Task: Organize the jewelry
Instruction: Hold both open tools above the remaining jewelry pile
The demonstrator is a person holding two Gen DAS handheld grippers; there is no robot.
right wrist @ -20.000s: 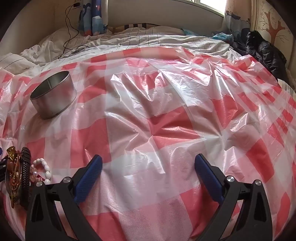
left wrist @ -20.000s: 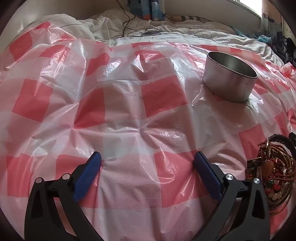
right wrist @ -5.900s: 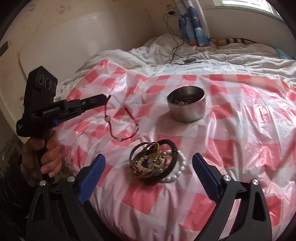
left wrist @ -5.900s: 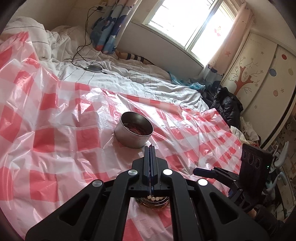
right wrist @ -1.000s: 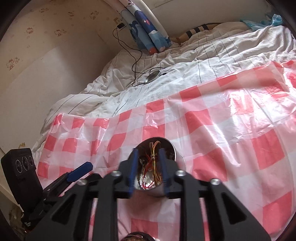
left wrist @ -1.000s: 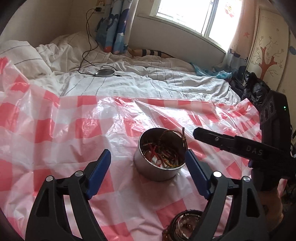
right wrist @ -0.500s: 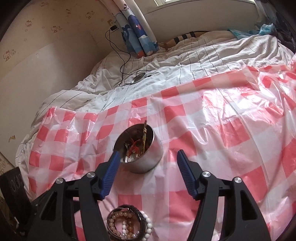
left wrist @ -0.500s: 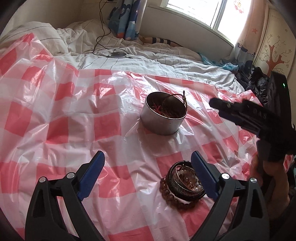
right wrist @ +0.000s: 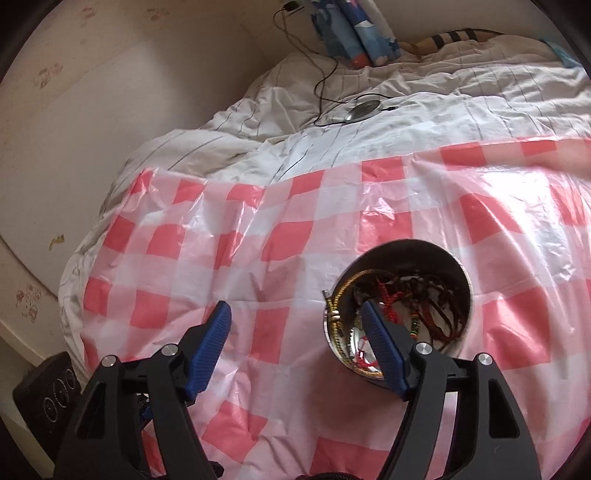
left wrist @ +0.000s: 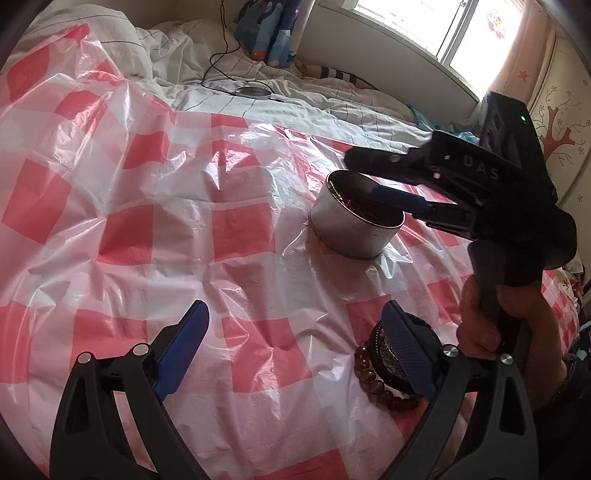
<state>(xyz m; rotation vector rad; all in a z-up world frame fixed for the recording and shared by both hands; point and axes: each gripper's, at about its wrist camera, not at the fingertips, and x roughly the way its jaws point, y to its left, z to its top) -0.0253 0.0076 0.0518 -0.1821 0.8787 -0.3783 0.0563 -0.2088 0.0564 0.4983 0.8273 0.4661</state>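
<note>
A round metal tin (left wrist: 347, 236) stands on the red-and-white checked plastic sheet (left wrist: 184, 236) and holds several cord and bead bracelets (right wrist: 417, 310), with a gold bangle (right wrist: 340, 295) leaning inside its left wall. A stack of dark bangles and a brown bead bracelet (left wrist: 373, 384) lies near the front, partly hidden behind my left gripper's right finger. My left gripper (left wrist: 295, 332) is open and empty, just left of that stack. My right gripper (right wrist: 295, 314) hangs over the tin (right wrist: 406, 243), its jaws opening with nothing between them; a hand (left wrist: 480, 317) holds it.
The sheet covers a bed with a rumpled white striped duvet (right wrist: 369, 147) behind. A black cable and a round disc (left wrist: 255, 90) lie on the duvet. A wall (right wrist: 110, 110) borders the bed on the left, a window (left wrist: 443, 33) the far side.
My right gripper's jaws have spread wider and swung left, so the tin now sits by its right finger. The left gripper has shifted, and its right finger now covers the bangle stack.
</note>
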